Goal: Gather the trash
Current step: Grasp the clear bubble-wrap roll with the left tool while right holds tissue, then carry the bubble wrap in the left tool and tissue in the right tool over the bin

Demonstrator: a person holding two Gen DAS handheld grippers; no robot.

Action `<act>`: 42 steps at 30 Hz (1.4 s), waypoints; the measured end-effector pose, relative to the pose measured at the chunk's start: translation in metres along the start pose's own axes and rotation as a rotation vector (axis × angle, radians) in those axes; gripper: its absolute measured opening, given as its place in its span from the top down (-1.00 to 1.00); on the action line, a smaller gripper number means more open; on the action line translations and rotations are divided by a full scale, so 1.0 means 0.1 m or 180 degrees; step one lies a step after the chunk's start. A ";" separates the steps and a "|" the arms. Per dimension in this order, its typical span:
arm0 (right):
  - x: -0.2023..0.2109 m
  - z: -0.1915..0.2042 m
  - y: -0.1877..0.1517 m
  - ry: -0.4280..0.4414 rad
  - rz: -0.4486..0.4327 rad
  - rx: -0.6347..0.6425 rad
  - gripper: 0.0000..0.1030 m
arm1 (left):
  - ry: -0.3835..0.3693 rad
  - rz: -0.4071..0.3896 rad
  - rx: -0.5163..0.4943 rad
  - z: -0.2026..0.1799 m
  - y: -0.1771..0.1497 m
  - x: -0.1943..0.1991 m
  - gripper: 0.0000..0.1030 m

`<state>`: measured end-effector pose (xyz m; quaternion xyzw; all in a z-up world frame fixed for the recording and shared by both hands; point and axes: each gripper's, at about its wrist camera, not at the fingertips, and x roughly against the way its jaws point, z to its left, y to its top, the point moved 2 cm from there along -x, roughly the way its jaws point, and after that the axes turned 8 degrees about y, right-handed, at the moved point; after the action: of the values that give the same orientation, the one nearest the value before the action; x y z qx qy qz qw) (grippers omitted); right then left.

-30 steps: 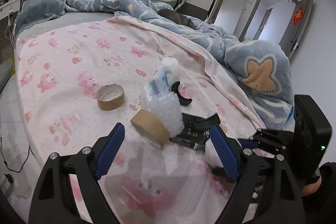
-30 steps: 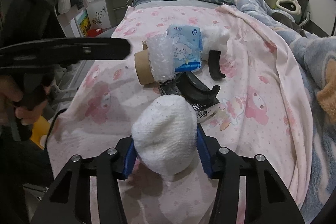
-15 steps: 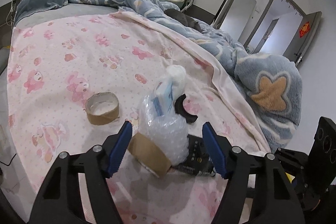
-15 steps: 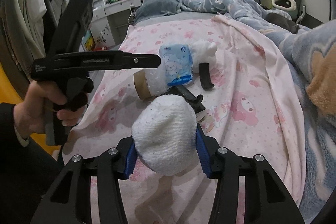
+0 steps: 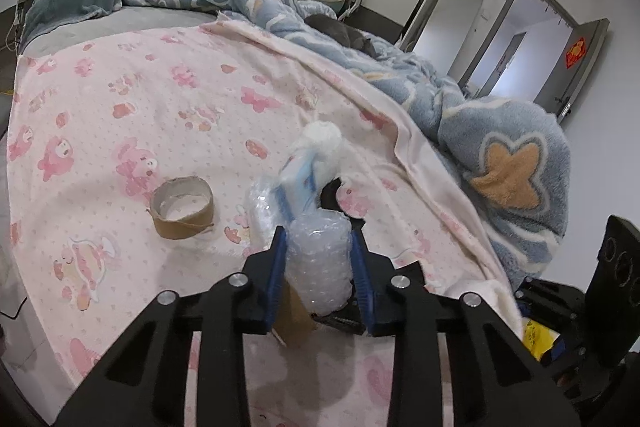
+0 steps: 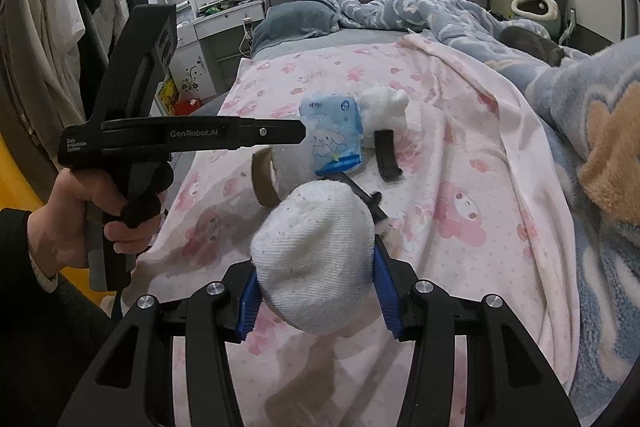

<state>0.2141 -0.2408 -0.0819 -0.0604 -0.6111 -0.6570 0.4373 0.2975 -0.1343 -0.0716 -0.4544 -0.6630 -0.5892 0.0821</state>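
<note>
Blue finger pads [image 5: 277,269] of the left gripper [image 5: 319,269] are closing on a roll of clear bubble wrap [image 5: 319,259], which stands between them with both pads against its sides. Directly behind the roll stands a blue-and-white tissue packet [image 5: 298,183], with a white fluffy wad [image 5: 322,139] at its far end. Under the left pad lies a brown cardboard tape core [image 5: 293,319], partly hidden. A second, empty tape core [image 5: 183,202] rests on its rim to the left, apart from the cluster, on the pink printed bedsheet [image 5: 120,99].

Fingers [image 6: 249,299] of the right gripper [image 6: 316,301] are clamped on a balled white sock [image 6: 316,259], its sides pressed by both blue pads. Beyond the sock lie a black strap-like piece [image 6: 386,157] and the tissue packet on the same sheet. At left, a hand [image 6: 86,211] grips the handle of the left gripper, whose arm reaches toward the packet. A blue fleece blanket [image 5: 508,163] is bunched along the bed's right side.
</note>
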 end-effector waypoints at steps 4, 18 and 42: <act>-0.06 0.08 0.04 0.0008 0.0022 0.0042 0.03 | -0.0069 -0.0116 0.0005 -0.03 0.04 0.17 0.34; -0.33 0.44 0.27 0.0100 -0.0003 0.0069 0.03 | 0.0389 -0.0441 0.0112 0.35 -0.07 0.82 0.34; -1.03 1.57 0.67 0.0485 0.0099 0.0331 0.03 | 0.1293 0.0084 0.0405 1.45 -0.88 1.42 0.34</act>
<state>0.2484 -0.0466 -0.0564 0.0031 -0.6083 -0.6202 0.4953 0.2167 0.0708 -0.0846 -0.3288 -0.6627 -0.6245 0.2503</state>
